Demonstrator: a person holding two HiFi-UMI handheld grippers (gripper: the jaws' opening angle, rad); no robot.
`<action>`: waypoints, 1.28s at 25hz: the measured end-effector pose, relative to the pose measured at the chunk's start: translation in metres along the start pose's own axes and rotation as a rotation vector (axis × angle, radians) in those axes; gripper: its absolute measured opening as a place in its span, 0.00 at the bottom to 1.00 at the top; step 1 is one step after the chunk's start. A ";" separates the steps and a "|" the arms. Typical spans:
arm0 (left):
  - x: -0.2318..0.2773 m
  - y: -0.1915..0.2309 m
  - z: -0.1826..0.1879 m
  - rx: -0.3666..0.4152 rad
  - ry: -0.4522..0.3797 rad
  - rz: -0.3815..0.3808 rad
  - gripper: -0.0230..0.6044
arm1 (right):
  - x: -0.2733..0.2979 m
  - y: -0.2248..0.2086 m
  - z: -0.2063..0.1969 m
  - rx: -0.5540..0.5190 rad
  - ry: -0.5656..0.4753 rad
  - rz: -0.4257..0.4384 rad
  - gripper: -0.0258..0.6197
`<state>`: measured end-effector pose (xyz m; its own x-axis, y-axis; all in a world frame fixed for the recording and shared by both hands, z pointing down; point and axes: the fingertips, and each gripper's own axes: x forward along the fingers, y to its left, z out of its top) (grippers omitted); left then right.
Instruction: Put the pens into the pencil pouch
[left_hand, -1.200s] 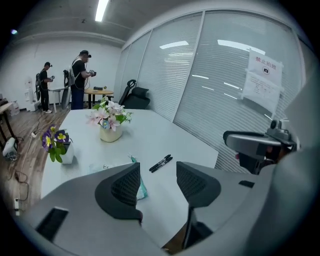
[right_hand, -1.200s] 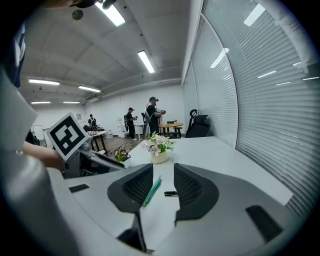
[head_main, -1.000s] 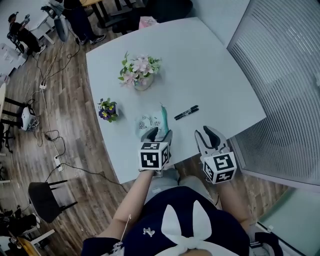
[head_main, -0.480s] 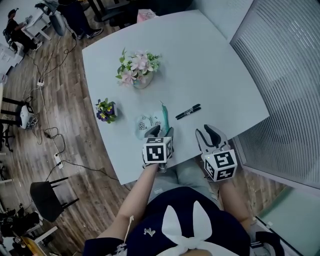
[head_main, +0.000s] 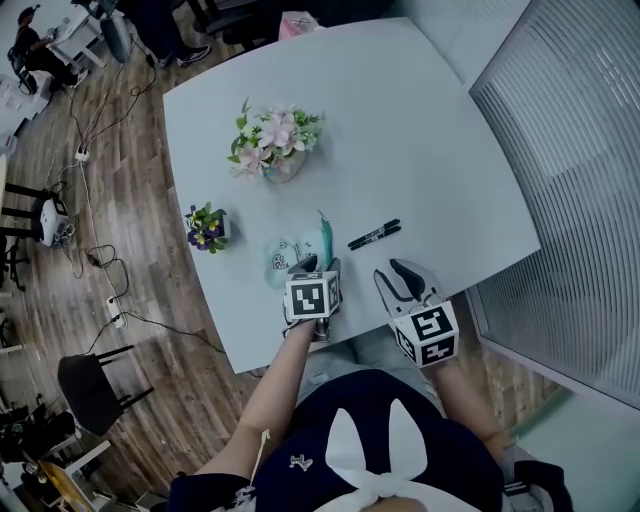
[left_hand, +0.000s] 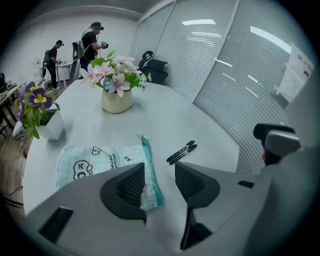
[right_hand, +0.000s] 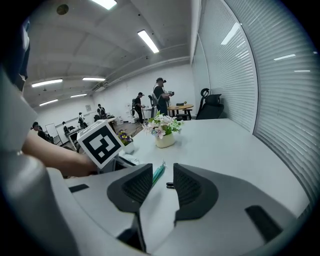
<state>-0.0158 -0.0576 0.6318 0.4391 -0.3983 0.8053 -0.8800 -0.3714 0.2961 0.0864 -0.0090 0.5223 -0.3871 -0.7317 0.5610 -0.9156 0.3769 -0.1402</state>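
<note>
Two pens (head_main: 374, 235) lie together on the bench (head_main: 420, 140), near one pencil pouch (head_main: 295, 255). Both stand wide and empty: the left tongs (head_main: 318, 266) have just been closing slightly, the right tongs (head_main: 399, 275) opening.

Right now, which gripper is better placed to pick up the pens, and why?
Right, likely. The right gripper, fingers just opening and empty, is nearest the pens; the left gripper, fingers just closing slightly, empty, hovers over the pencil pouch.
</note>
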 end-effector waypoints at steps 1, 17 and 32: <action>0.004 0.002 0.000 -0.003 0.008 0.008 0.36 | 0.001 0.000 0.000 -0.002 0.005 0.007 0.23; 0.050 0.023 -0.020 -0.001 0.137 0.082 0.18 | 0.013 -0.027 -0.006 -0.015 0.068 0.027 0.23; 0.031 0.022 -0.001 -0.168 0.053 -0.083 0.09 | 0.029 -0.035 -0.001 -0.005 0.076 0.037 0.24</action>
<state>-0.0221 -0.0774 0.6635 0.5055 -0.3258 0.7989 -0.8608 -0.2541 0.4411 0.1074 -0.0434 0.5444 -0.4114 -0.6721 0.6156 -0.9001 0.4058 -0.1585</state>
